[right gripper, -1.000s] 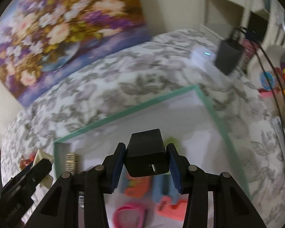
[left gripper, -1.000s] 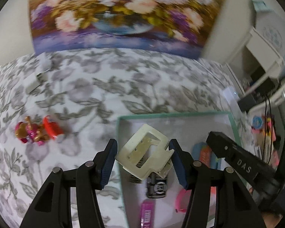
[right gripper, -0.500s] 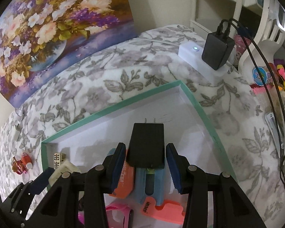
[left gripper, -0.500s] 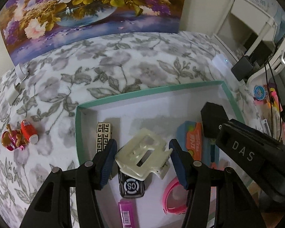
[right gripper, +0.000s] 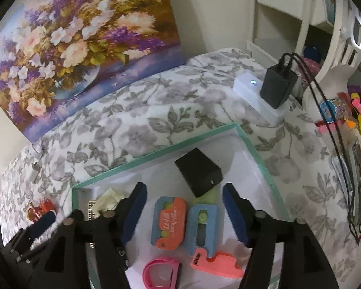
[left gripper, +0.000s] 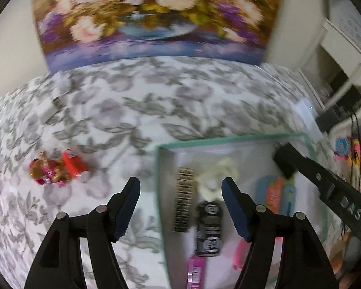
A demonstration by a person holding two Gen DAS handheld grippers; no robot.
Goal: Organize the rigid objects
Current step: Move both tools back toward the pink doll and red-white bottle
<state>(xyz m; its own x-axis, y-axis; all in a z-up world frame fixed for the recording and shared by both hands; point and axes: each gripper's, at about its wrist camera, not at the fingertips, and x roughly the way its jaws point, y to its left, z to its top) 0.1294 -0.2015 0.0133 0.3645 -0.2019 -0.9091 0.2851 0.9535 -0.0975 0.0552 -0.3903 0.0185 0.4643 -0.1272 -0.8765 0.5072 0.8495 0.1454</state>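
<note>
Both grippers are hanging over the teal-rimmed tray (right gripper: 156,155) with their fingers spread wide apart and nothing between them. The right gripper (right gripper: 184,213) is hovering above the tray's middle, and the black charger block (right gripper: 198,171) is lying tilted on the white tray floor just beyond its fingertips, near the far right corner. Below it, an orange and blue toy (right gripper: 169,226) and a blue and coral one (right gripper: 204,238) are sitting side by side, with a pink ring (right gripper: 161,273) nearer the camera. The left gripper (left gripper: 180,208) is straddling the tray's left wall, and the cream hair claw (left gripper: 216,179) is resting inside, beside a patterned comb-like strip (left gripper: 184,200). On the floral cloth (left gripper: 122,110), a red and gold trinket (left gripper: 56,168) is lying well apart from the tray.
</note>
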